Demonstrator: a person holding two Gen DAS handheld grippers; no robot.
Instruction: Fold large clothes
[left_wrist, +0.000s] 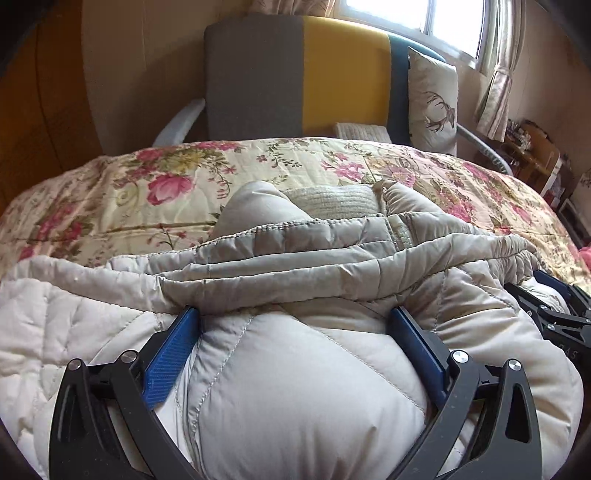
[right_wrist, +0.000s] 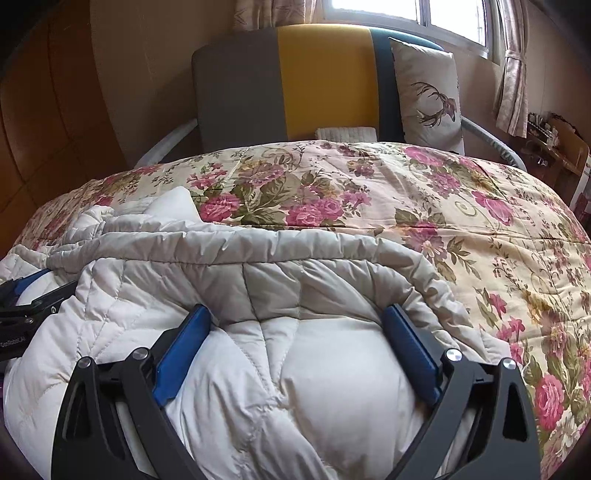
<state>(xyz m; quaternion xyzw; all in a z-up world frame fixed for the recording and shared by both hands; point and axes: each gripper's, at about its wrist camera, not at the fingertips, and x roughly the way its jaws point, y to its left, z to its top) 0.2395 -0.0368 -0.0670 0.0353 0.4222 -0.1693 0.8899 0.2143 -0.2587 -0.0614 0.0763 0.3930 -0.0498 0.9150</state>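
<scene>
Nearest you, your left gripper (left_wrist: 295, 317) has its blue pads spread wide with a fat bulge of the puffy off-white quilted down jacket (left_wrist: 303, 387) swelling between them. The jaws stand apart around it, not pinched.

Your right gripper (right_wrist: 299, 317) is the same: pads wide, quilted bulk between them, just beside the left one.

Risk, as a judgement: this slick, springy fill can squirt out if you close on too thick a wad, or you catch only the top layer and the fold drags crooked. Uneven pull between the two hands would skew the jacket's hem.

The jacket lies bunched on the near side of the cream floral quilted bedspread (right_wrist: 461, 206), with a knit collar (left_wrist: 328, 201) at its far edge.

Beyond are a grey-yellow-blue striped chair back (left_wrist: 295, 74) and a white deer-print cushion (right_wrist: 428, 99).

No containers are visible, so there are no contents to report.
</scene>
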